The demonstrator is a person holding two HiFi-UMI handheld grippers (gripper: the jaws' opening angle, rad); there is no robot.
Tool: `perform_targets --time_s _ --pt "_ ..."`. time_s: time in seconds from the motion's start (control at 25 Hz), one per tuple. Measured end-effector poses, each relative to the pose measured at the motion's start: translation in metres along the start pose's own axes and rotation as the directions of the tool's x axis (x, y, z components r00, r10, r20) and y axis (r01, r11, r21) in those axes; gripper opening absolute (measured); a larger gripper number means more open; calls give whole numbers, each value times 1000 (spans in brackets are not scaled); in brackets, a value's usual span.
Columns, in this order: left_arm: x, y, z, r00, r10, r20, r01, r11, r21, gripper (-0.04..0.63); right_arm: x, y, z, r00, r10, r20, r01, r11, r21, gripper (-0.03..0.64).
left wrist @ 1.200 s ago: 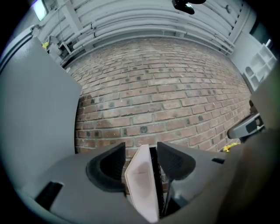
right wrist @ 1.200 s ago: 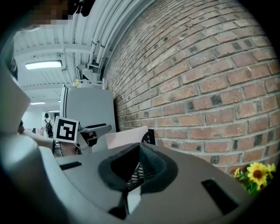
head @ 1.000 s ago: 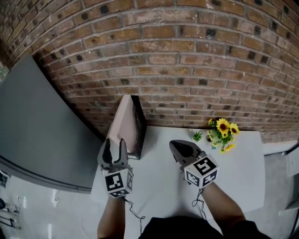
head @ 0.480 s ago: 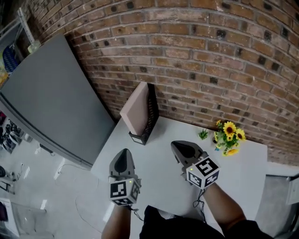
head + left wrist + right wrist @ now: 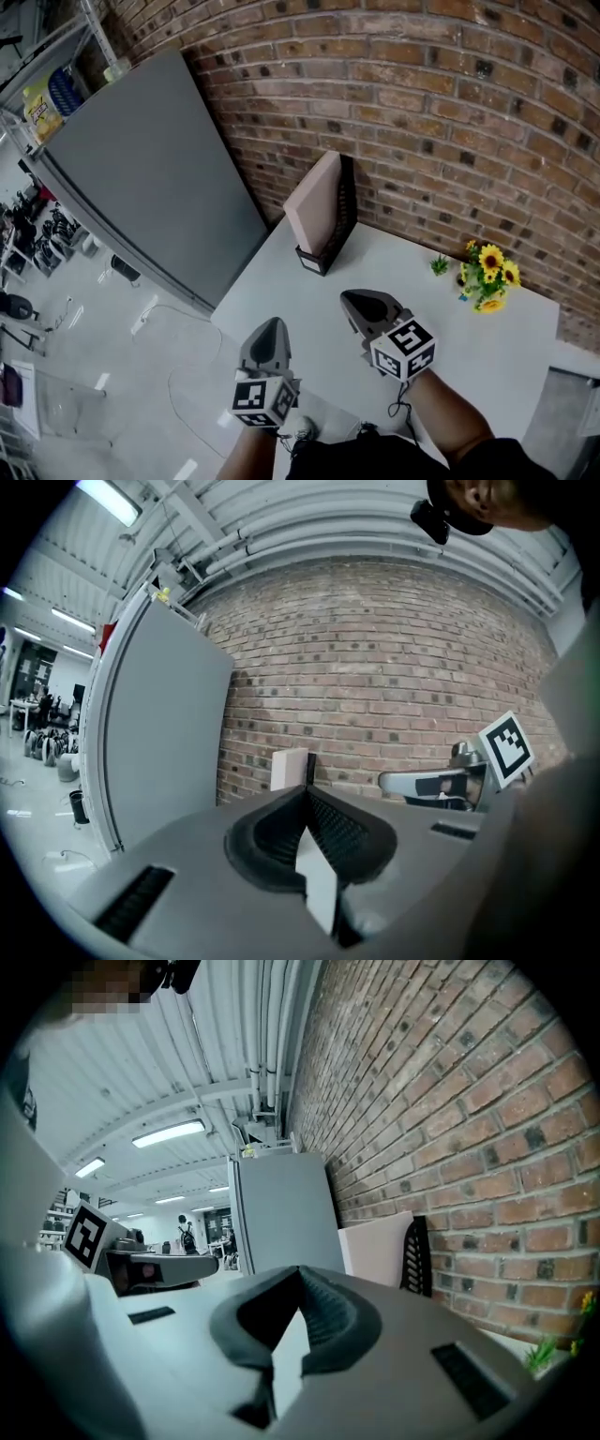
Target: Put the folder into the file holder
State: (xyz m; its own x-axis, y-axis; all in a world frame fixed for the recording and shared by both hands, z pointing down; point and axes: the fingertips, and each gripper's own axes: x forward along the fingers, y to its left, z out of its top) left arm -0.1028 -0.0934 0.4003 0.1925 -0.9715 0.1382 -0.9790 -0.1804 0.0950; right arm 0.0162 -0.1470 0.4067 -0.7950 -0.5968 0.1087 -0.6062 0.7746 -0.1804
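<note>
Nearest to the person, the left gripper [image 5: 272, 328] is fully closed, its two jaws pressed together with nothing between them. It is well apart from the file holder [image 5: 338, 223], on the near side, close to the near left corner of the counter [image 5: 441, 323]. The right gripper [image 5: 359, 303] is also fully closed and holds nothing. It hangs over the counter, nearer to the file holder than the left one, but not touching it. In the left gripper view the closed jaws point toward the file holder [image 5: 310, 768].

The folder [image 5: 315, 204], pale pink, stands inside the black file holder, on its left side, and rises above the rim. The file holder itself stands on the far left part of the counter. To the right of the file holder, apart from it, there is a small bunch of sunflowers [image 5: 488, 276]. Just behind the file holder is the brick wall [image 5: 431, 103], and to its left is a tall grey cabinet [image 5: 141, 178].
</note>
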Motion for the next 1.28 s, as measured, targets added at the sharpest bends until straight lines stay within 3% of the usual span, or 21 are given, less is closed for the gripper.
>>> perform_targets --time_s 0.2,0.44,0.92,1.28 --pt "-9 7 -16 999 -45 -26 45 999 -14 7 14 15 -13 999 -23 -25 24 1000 7 3" --pt "-10 22 -21 990 -136 -40 135 991 -13 8 17 24 -19 991 -125 -38 126 992 9 3" --pt "-17 31 -11 935 -353 -41 353 936 -7 8 -2 52 -10 940 -341 1 341 940 12 3" --pt "-29 30 -6 903 -428 -23 428 904 4 7 -17 72 -7 910 -412 31 413 911 0 3"
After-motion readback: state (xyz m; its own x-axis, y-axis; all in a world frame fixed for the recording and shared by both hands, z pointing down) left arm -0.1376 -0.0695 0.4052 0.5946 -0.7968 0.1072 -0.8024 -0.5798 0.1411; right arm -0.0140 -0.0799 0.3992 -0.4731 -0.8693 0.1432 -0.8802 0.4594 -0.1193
